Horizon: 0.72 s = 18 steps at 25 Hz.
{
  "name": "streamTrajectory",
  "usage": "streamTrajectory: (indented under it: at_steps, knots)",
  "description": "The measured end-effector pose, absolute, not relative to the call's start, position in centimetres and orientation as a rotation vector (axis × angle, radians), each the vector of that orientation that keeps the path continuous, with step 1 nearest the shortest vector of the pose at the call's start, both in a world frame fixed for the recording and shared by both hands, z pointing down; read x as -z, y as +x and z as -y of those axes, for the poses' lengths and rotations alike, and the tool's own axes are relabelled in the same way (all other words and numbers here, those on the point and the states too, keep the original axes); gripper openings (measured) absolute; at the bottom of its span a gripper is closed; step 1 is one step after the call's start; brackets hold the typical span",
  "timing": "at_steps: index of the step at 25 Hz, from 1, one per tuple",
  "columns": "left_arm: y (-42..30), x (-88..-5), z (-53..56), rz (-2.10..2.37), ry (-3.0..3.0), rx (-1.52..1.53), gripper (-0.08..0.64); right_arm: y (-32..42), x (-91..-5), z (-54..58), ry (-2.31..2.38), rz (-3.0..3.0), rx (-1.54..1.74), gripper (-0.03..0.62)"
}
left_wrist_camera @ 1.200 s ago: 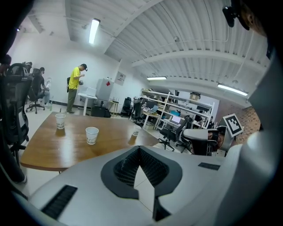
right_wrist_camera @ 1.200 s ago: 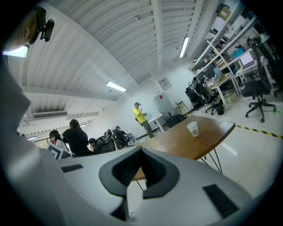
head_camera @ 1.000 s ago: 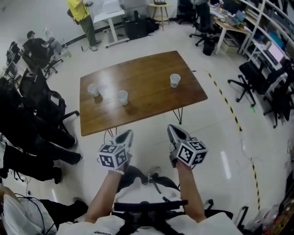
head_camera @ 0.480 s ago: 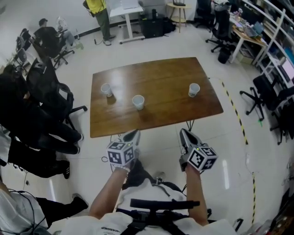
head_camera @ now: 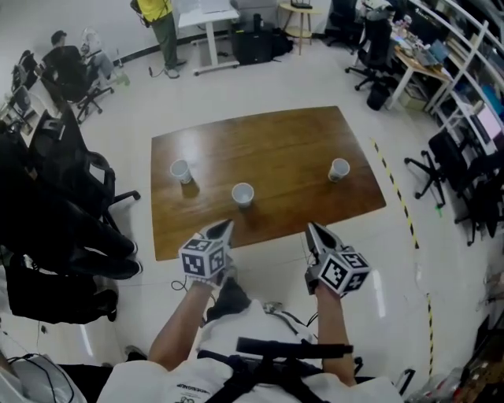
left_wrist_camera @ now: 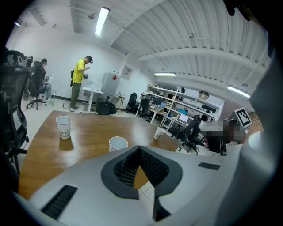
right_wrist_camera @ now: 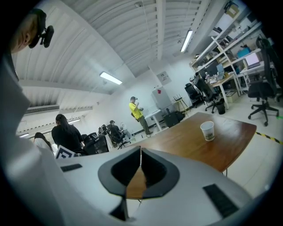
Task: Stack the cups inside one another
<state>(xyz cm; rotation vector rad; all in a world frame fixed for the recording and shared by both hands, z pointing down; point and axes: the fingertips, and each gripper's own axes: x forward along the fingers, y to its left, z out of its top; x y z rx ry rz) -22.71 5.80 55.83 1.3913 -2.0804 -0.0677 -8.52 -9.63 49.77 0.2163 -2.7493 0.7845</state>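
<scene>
Three cups on the wooden table [head_camera: 268,146], all apart?

— All apart, each upright with its mouth up, none inside another. The left cup [head_camera: 180,170] stands toward the table's left end. The middle cup [head_camera: 242,194] is nearer the table's front edge, about halfway along it. The right cup [head_camera: 339,168] stands toward the table's right end.

And the left gripper [head_camera: 224,227]?

— It is at the table's front edge, its tip aimed roughly at the middle cup. Its own view shows the jaws pressed together with nothing between them. Past the tip, the middle cup is closest, the left cup sits toward the table's left end, and the right cup is by the table's right edge.

The right gripper [head_camera: 313,229] too?

— Much the same. It is at the table's front edge, further toward the table's right end, with its jaws closed tip to tip and empty. Its view shows only the right cup, standing on the table near the right edge.

Does either one touch a cup?

— Both are apart from every cup.

What surrounds the table?

— A person in a yellow shirt [head_camera: 153,9] stands beyond the table's far side. Black office chairs [head_camera: 75,169] sit off its left end, and striped floor tape [head_camera: 398,197] runs past its right end.
</scene>
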Motion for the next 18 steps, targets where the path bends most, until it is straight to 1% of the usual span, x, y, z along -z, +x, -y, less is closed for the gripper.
streamTrajectory:
  at_steps: [8, 12, 14, 18]
  knots:
    - [-25.9, -57.3, -3.2, 1.991, 1.472, 0.010, 0.006, -13.0, -49.7, 9.6, 0.246, 2.737, -0.750, 0.023]
    - [-26.7, -58.1, -1.8, 1.950, 1.558, -0.132, 0.009, -14.6, -50.1, 9.6, 0.267, 2.723, -0.734, 0.023]
    - [-27.0, -58.6, -1.1, 1.920, 1.605, -0.238, 0.083, -15.4, -50.2, 9.2, 0.272, 2.717, -0.726, 0.023]
    - [-26.8, -59.3, 0.5, 1.833, 1.705, -0.400, 0.084, -16.4, -50.2, 8.8, 0.283, 2.705, -0.715, 0.023]
